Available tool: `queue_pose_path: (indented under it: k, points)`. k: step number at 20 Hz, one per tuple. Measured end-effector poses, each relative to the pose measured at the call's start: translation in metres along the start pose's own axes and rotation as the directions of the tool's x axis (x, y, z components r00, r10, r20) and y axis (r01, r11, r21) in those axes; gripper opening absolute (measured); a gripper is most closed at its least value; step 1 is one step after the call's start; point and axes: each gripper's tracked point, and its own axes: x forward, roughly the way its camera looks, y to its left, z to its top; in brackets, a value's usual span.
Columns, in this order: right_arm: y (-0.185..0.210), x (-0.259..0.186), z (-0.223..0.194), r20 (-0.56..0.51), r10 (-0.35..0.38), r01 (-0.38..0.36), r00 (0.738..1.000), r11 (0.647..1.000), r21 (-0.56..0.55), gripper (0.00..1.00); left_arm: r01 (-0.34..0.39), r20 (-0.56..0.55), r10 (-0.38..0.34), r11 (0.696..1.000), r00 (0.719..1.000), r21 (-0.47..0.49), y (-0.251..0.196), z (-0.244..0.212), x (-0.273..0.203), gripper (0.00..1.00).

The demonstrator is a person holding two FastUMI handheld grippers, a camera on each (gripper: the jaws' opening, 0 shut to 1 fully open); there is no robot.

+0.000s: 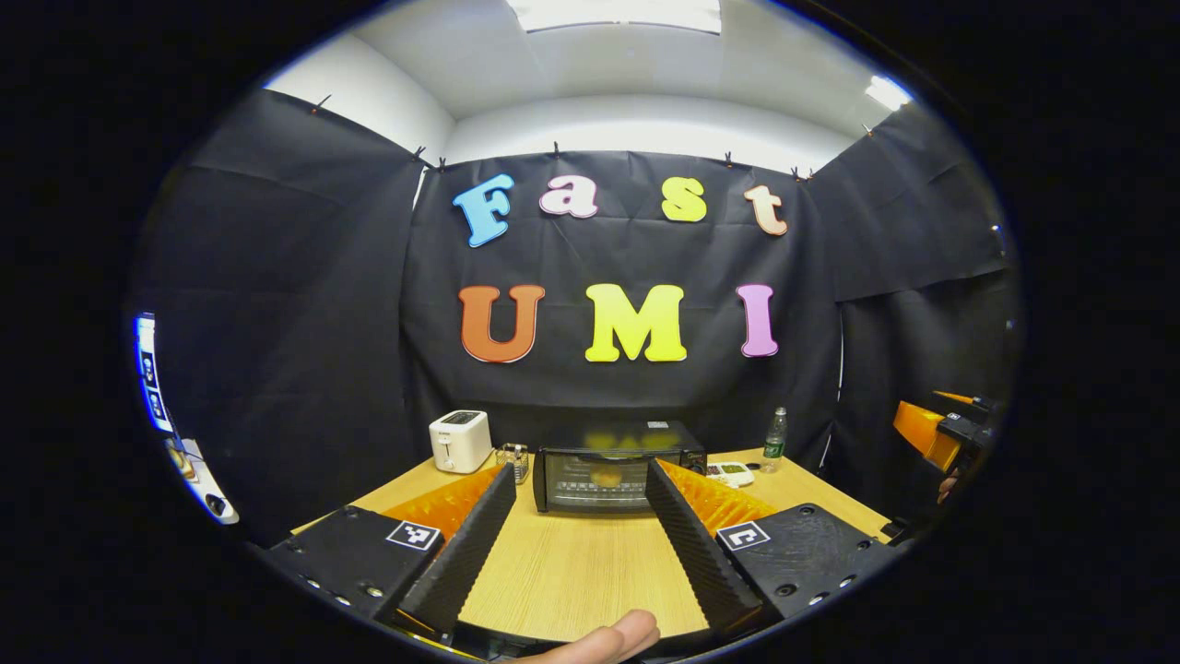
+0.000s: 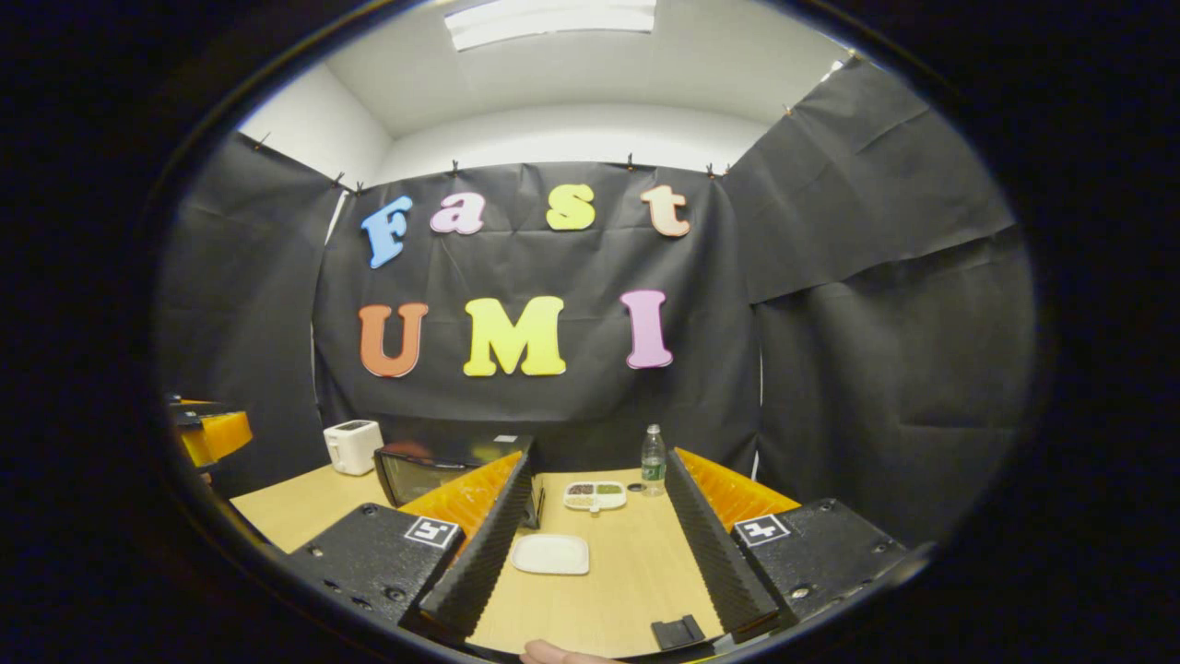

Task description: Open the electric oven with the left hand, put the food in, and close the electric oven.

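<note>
The black electric oven (image 1: 608, 466) stands at the back of the wooden table (image 1: 572, 572) with its glass door closed. A yellowish piece of food (image 1: 606, 477) shows through the glass. My left gripper (image 1: 581, 472) is open, held back from the oven and aimed at its door, with nothing between its fingers (image 1: 470, 544). In the right gripper view the oven (image 2: 433, 466) is at the left, partly behind a finger. My right gripper (image 2: 599, 461) is open over the table, and a bare white plate (image 2: 551, 553) lies between its fingers.
A white toaster (image 1: 461, 440) and a small wire basket (image 1: 513, 456) stand left of the oven. A compartment tray (image 2: 596, 495) and a water bottle (image 2: 653, 458) sit to its right. A small black object (image 2: 678, 632) lies near the front edge. A fingertip (image 1: 608, 636) shows at the bottom.
</note>
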Motion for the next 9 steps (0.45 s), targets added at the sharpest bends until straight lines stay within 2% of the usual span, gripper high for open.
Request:
queue_pose_path:
  k: [5,6,8,9]
  points:
    - [0.009,-0.009,0.003,0.029,0.008,-0.007,1.0,0.999,-0.036,0.89,0.025,0.041,-0.026,0.999,0.999,0.028,-0.017,0.006,-0.008,0.93]
    - [0.007,-0.011,0.005,0.036,0.0,0.002,0.999,0.999,-0.039,0.93,0.027,0.04,-0.028,0.999,0.999,0.034,-0.019,0.005,-0.009,0.93]
    - [0.004,-0.014,0.01,0.052,-0.01,0.012,0.999,0.999,-0.039,0.94,0.027,0.044,-0.028,0.999,0.999,0.037,-0.022,0.006,-0.01,0.93]
    - [0.004,-0.016,0.01,0.054,-0.009,0.011,0.999,0.999,-0.039,0.93,0.023,0.049,-0.025,0.999,0.998,0.034,-0.022,0.007,-0.011,0.84]
